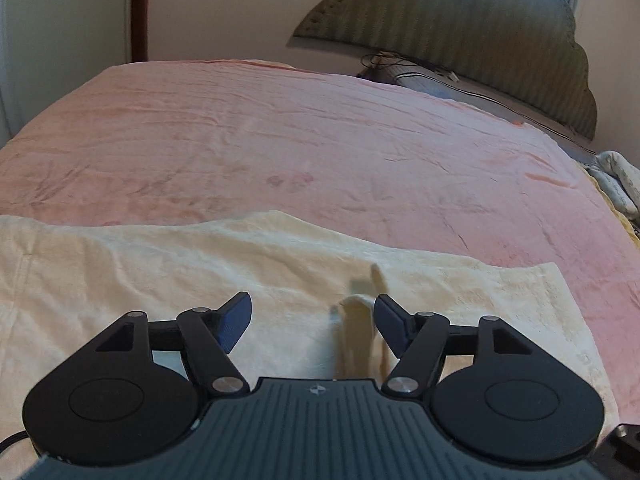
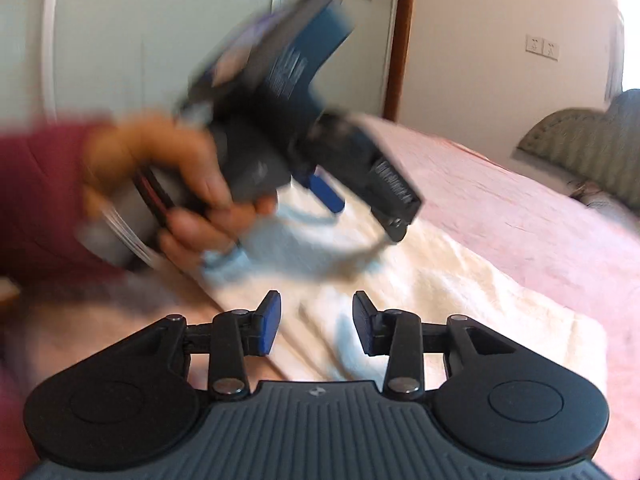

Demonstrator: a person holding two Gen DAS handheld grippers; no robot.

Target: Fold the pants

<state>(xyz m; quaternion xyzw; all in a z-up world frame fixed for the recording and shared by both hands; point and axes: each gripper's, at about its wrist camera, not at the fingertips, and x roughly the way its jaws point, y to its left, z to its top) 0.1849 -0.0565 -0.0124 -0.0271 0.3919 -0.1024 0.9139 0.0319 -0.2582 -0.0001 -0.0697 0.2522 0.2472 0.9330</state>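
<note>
Cream fleece pants (image 1: 160, 280) lie flat across the near part of a pink bed cover (image 1: 280, 140). My left gripper (image 1: 313, 318) hangs over them with its jaws wide apart. A blurred cream strip of the pants (image 1: 360, 332) stands up just inside the right finger, and no pad presses on it. In the right wrist view the pants (image 2: 480, 300) run off to the right. My right gripper (image 2: 318, 322) is low over them, jaws apart, with nothing between the pads. Above it a hand (image 2: 192, 184) in a red sleeve holds the blurred left gripper (image 2: 360, 208).
A padded grey-green headboard (image 1: 480, 40) stands at the far right of the bed, with cables and a dark object (image 1: 400, 70) in front of it. A white quilt (image 1: 616, 184) is bunched at the bed's right edge. A brown door frame (image 2: 400, 40) stands behind.
</note>
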